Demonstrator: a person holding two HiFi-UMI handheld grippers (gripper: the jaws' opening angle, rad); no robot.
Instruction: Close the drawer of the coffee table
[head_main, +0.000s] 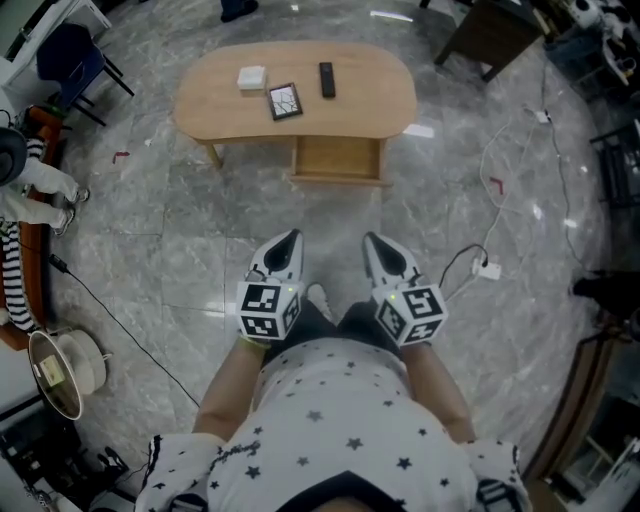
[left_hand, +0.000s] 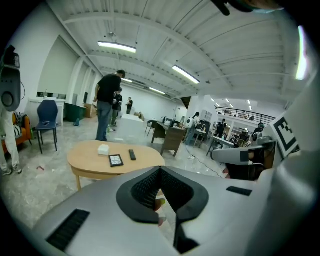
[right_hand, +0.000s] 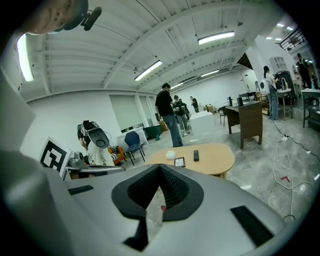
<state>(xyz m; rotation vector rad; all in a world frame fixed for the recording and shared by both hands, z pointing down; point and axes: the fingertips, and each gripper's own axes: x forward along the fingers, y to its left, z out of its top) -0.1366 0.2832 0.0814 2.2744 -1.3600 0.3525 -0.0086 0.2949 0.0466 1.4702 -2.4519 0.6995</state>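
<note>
Gaping drawer (head_main: 338, 157) under coffee tbl (head_main: 215, 100)

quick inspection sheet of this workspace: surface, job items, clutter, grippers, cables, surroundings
surface: light wood coffee table with an oval top, standing on a grey marble-look floor
job's things: drawer pulled out toward the person, looks empty
clutter: white box, dark-framed picture and remote on the tabletop
grippers: left gripper and right gripper both shut and empty, held short of the table, touching nothing
cables: white cable with a plug block on the floor at right; black cable at left
surroundings: blue chair, metal pot, dark desk; person standing beyond the table
</note>
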